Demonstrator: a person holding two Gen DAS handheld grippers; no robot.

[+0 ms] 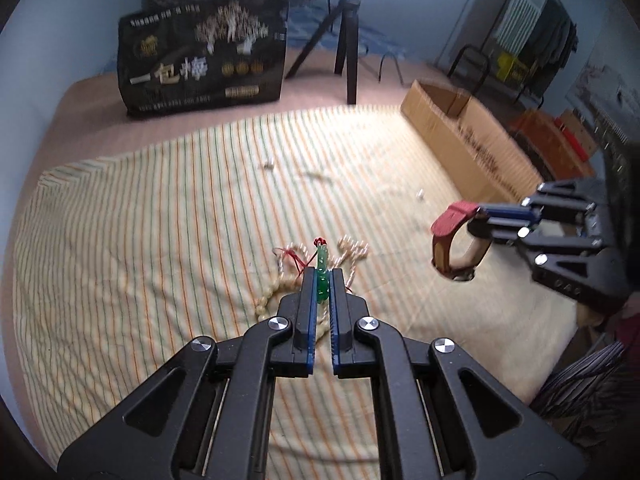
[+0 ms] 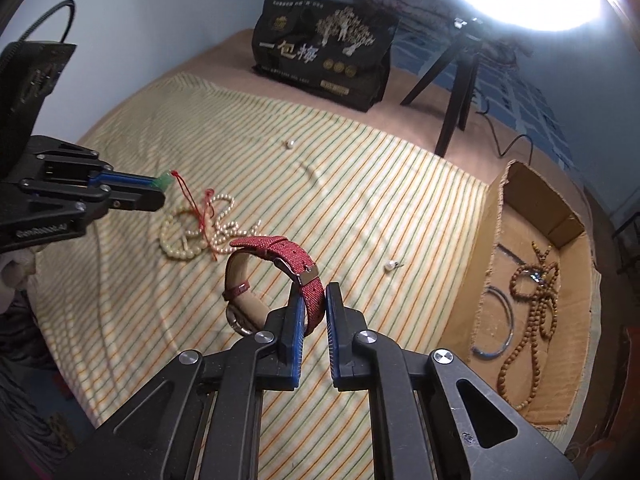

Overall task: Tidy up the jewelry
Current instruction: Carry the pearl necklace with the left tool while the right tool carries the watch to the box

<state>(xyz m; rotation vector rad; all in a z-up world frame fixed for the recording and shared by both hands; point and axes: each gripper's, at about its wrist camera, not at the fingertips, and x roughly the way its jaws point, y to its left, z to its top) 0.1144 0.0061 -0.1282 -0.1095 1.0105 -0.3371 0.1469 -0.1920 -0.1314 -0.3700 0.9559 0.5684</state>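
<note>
My left gripper (image 1: 322, 280) is shut on a green jade pendant (image 1: 322, 276) whose red cord (image 2: 196, 204) trails down to the striped cloth. Below it lie pearl strands (image 2: 200, 230) in a loose heap. My right gripper (image 2: 314, 300) is shut on the red strap of a wristwatch (image 2: 280, 254), held above the cloth with its round case (image 2: 238, 320) hanging low. The same watch (image 1: 454, 240) shows in the left wrist view at the right, in the right gripper (image 1: 482, 212). The left gripper (image 2: 162, 186) shows in the right wrist view at the left.
A shallow cardboard box (image 2: 496, 216) at the right holds brown wooden beads (image 2: 536, 292) and a metal bangle (image 2: 496, 320). Two loose pearl pieces (image 2: 290, 144) (image 2: 390, 266) lie on the striped cloth (image 2: 360, 184). A black printed bag (image 2: 324, 52) and a tripod (image 2: 456, 92) stand at the back.
</note>
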